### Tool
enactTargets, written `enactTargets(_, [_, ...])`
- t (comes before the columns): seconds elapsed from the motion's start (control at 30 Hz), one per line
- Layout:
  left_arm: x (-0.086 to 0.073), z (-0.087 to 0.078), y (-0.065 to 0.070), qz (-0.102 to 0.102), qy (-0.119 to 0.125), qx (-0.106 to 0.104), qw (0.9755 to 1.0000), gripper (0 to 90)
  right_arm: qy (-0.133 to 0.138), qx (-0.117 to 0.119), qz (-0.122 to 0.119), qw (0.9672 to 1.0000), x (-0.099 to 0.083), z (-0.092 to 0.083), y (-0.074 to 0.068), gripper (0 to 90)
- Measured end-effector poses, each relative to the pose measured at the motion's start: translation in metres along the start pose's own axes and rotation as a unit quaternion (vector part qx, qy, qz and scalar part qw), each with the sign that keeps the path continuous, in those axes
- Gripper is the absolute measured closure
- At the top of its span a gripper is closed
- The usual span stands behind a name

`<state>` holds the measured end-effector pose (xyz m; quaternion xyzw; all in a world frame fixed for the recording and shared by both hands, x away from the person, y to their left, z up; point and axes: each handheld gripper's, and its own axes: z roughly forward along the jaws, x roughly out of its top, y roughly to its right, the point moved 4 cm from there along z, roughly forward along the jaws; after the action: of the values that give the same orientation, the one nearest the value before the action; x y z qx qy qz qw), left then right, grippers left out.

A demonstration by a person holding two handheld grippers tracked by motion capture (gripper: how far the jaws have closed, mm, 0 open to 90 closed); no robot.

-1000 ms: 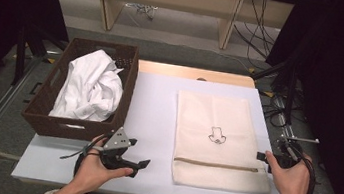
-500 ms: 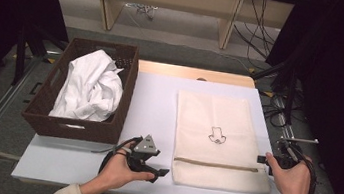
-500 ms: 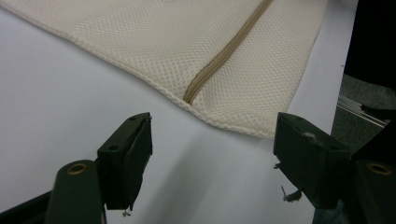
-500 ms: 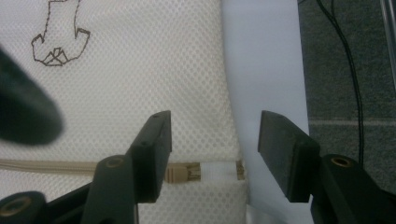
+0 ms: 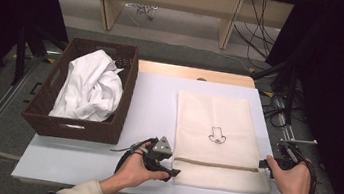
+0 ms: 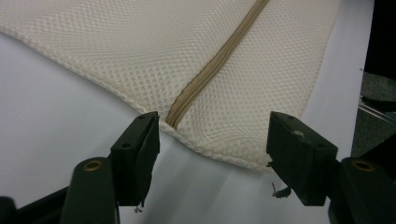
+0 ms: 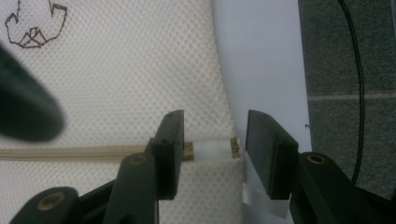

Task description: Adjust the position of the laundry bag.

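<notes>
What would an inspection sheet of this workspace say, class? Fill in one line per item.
Surface: white table, flat, bare around the work.
Job's things: cream mesh laundry bag lying flat, its tan zipper closed, running across near the person's edge.
Clutter: brown wicker basket at the left, holding crumpled white cloth.
Grippers: left gripper at the zipper's left end, fingers apart and just closing, bag's edge between them; right gripper at the zipper's right end, fingers just closing astride the white pull tab, not yet pressing.
Cables: black cables on the floor beyond the table.
Surroundings: wooden frame legs, dark curtains at both sides.
</notes>
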<state>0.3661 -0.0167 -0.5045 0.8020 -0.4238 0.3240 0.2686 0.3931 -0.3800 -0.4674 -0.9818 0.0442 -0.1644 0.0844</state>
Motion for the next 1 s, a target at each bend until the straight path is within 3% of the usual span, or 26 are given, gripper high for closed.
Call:
enactTargets(0.03, [0.0,0.002,-0.001,0.002,-0.005,0.001,1.0,35.2,0.0,0.0,0.0,1.0,0.0,0.0,0.0,58.9])
enactTargets(0.07, [0.0,0.002,-0.002,0.02,-0.014,0.001,0.9997,35.9,-0.002,-0.004,0.001,1.0,0.0,0.0,0.0,59.5])
enactTargets(0.1, [0.0,0.006,0.0,0.002,-0.003,-0.002,1.0,37.0,-0.003,-0.011,-0.006,0.9999,0.0,0.001,0.002,60.6])
enactTargets(0.13, [0.0,0.007,-0.002,0.011,-0.014,-0.001,0.9998,38.4,-0.004,-0.004,-0.021,0.9998,0.0,0.003,0.005,60.9])
enactTargets(0.17, [0.0,0.007,-0.003,0.017,-0.017,0.002,0.9997,38.6,-0.014,-0.008,-0.003,0.9999,-0.001,0.003,0.003,61.0])
enactTargets(0.2, [0.001,0.009,-0.003,0.006,-0.011,0.005,0.9999,38.6,-0.013,-0.005,0.008,0.9999,-0.002,0.004,0.002,61.0])
enactTargets(0.23, [0.0,0.009,-0.005,0.013,-0.02,0.01,0.9997,38.2,-0.027,-0.008,0.006,0.9996,-0.003,0.004,0.002,61.1])
enactTargets(0.3, [0.001,0.009,-0.004,0.004,-0.019,0.012,0.9997,37.8,-0.03,-0.008,0.013,0.9994,-0.003,0.004,0.002,61.1])
enactTargets(0.37, [0.0,0.008,-0.006,0.018,-0.028,0.014,0.9994,35.7,-0.032,-0.005,0.017,0.9993,-0.003,0.002,0.003,61.1])
enactTargets(0.47, [0.0,0.01,-0.003,-0.003,-0.026,0.015,0.9995,34.7,-0.035,-0.003,0.019,0.9992,-0.004,0.003,0.003,61.6])
enactTargets(0.5, [0.0,0.011,-0.004,0.01,-0.03,0.017,0.9993,34.8,-0.039,-0.007,0.027,0.9989,-0.005,0.006,0.003,62.5])
enactTargets(0.57, [-0.001,0.013,-0.002,0.0,-0.032,0.018,0.9993,35.9,-0.044,0.0,-0.001,0.999,-0.005,0.01,0.006,63.4])
enactTargets(0.6, [-0.002,0.015,-0.002,0.002,-0.036,0.016,0.9992,35.9,-0.044,0.0,-0.001,0.999,-0.005,0.01,0.006,63.4])
enactTargets(0.63, [-0.003,0.014,-0.004,0.035,-0.061,0.015,0.9974,37.5,-0.053,-0.005,0.029,0.9981,-0.006,0.011,0.001,63.8])
enactTargets(0.67, [-0.002,0.018,-0.002,0.029,-0.044,0.022,0.9984,37.8,-0.057,-0.006,0.022,0.9981,-0.007,0.011,0.002,64.4])
enactTargets(0.7, [-0.001,0.019,0.001,0.025,-0.043,0.024,0.9985,38.9,-0.058,-0.014,0.016,0.9981,-0.006,0.011,0.002,64.6])
enactTargets(0.73, [-0.001,0.019,0.001,0.034,-0.047,0.026,0.998,39.9,-0.067,-0.005,-0.005,0.9978,-0.006,0.012,0.005,65.0])
enactTargets(0.77, [-0.001,0.019,0.001,0.034,-0.047,0.026,0.998,41.5,-0.071,-0.005,-0.004,0.9975,-0.007,0.013,0.004,65.7])
enactTargets(0.83, [-0.001,0.018,0.001,0.065,-0.069,0.032,0.995,44.5,-0.074,-0.012,-0.007,0.9972,-0.007,0.014,0.002,67.1])
enactTargets(0.87, [0.0,0.02,0.002,0.05,-0.057,0.04,0.9963,45.3,-0.077,-0.021,0.015,0.9967,-0.008,0.013,-0.002,67.7])
enactTargets(0.93, [0.001,0.019,0.003,0.06,-0.063,0.036,0.9956,47.8,-0.089,-0.03,0.017,0.9954,-0.008,0.014,-0.004,70.4])
enactTargets(1.0, [0.001,0.02,0.004,0.049,-0.058,0.041,0.9963,53.5,-0.094,-0.034,0.017,0.9948,-0.009,0.014,-0.005,72.7])
